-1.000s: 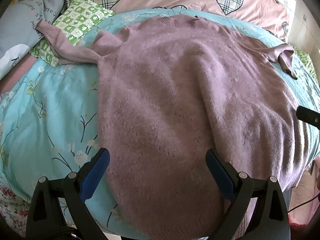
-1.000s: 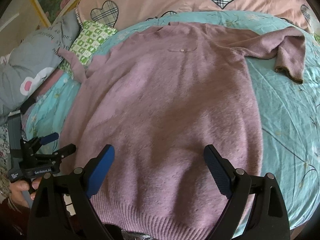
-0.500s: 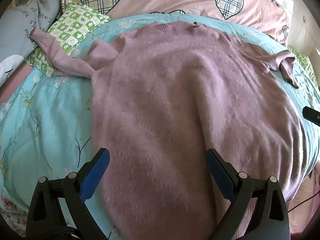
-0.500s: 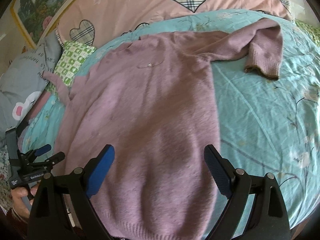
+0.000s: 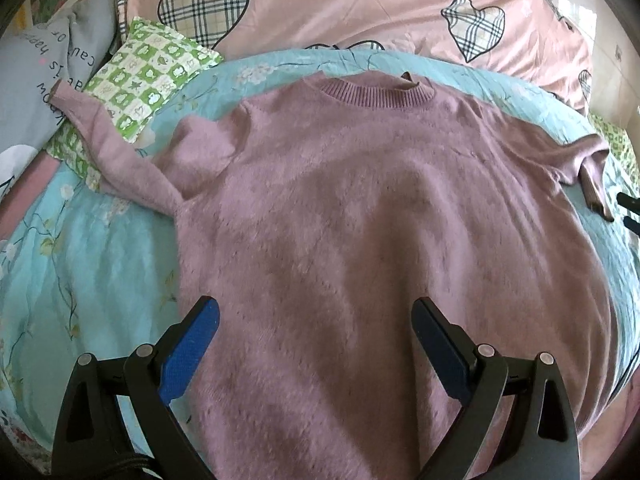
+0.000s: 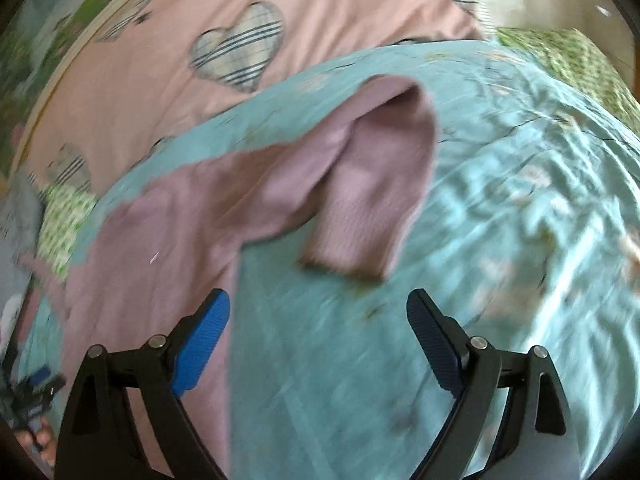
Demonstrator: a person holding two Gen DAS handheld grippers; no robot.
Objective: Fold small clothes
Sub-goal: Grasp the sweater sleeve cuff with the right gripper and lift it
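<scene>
- Sleeve-folding step: the right claw (image 6: pixel 318 312), empty and narrowing, aims at the sweater's (image 5: pixel 380 220) doubled-over sleeve cuff (image 6: pixel 348 256).
- Left claw (image 5: pixel 316 322) gapes empty above the sweater.
- Next move, likely: pinch the cuff, carry it across the body.

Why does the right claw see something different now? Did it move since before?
Yes. The right claw swung sideways off the sweater body toward its folded sleeve; the blue bedspread now fills its view. Its jaws are closing on nothing.

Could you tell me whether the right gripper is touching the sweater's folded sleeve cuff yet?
Apart. In the right wrist view, bare teal bedspread shows between the closing right gripper and the cuff; nothing lies between its pads.
</scene>
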